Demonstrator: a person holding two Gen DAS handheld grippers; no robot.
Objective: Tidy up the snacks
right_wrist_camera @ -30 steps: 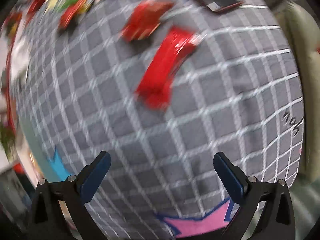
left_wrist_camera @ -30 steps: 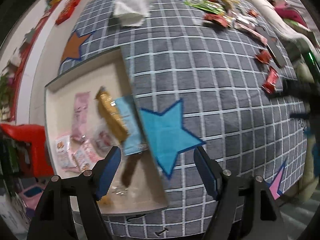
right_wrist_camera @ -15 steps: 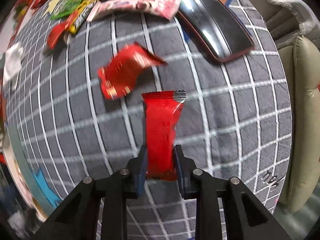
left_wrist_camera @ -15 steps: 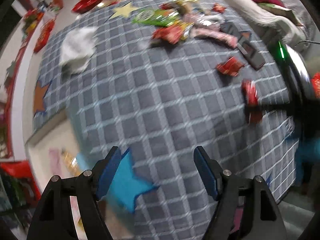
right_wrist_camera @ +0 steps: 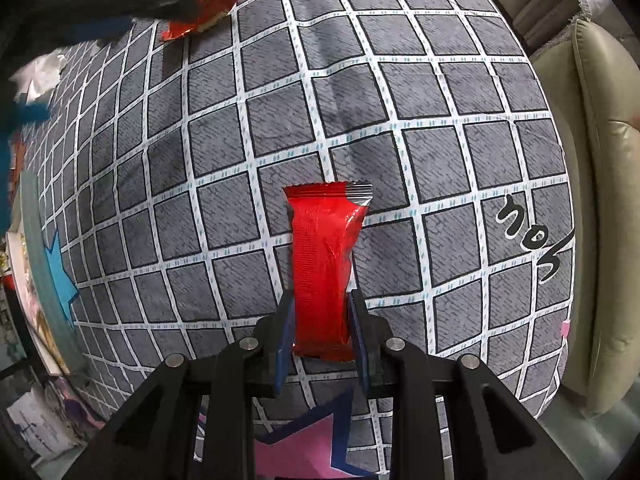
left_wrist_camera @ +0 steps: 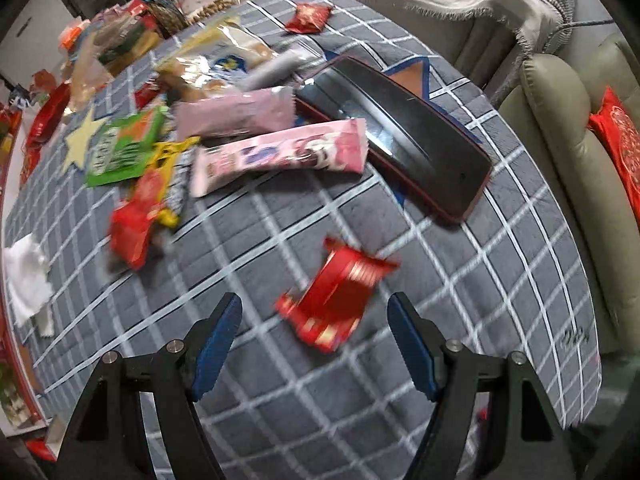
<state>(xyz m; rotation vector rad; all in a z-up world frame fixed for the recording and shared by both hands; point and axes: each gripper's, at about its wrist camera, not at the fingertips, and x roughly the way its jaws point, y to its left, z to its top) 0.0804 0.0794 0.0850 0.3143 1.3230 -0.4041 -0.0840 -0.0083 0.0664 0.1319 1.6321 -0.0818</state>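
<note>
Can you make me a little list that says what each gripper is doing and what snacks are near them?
right gripper: shut on a long red foil snack bar
left gripper: open, nothing held
between left gripper's fingers: crumpled red snack wrapper, on the grey checked cloth
further back: long pink snack packet, green snack packet
not a snack: black phone in a red case

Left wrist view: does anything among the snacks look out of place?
Yes. A dark phone in a red case lies on the checked cloth among the snacks, its near end against the pink wrapper. It is no snack.
</note>
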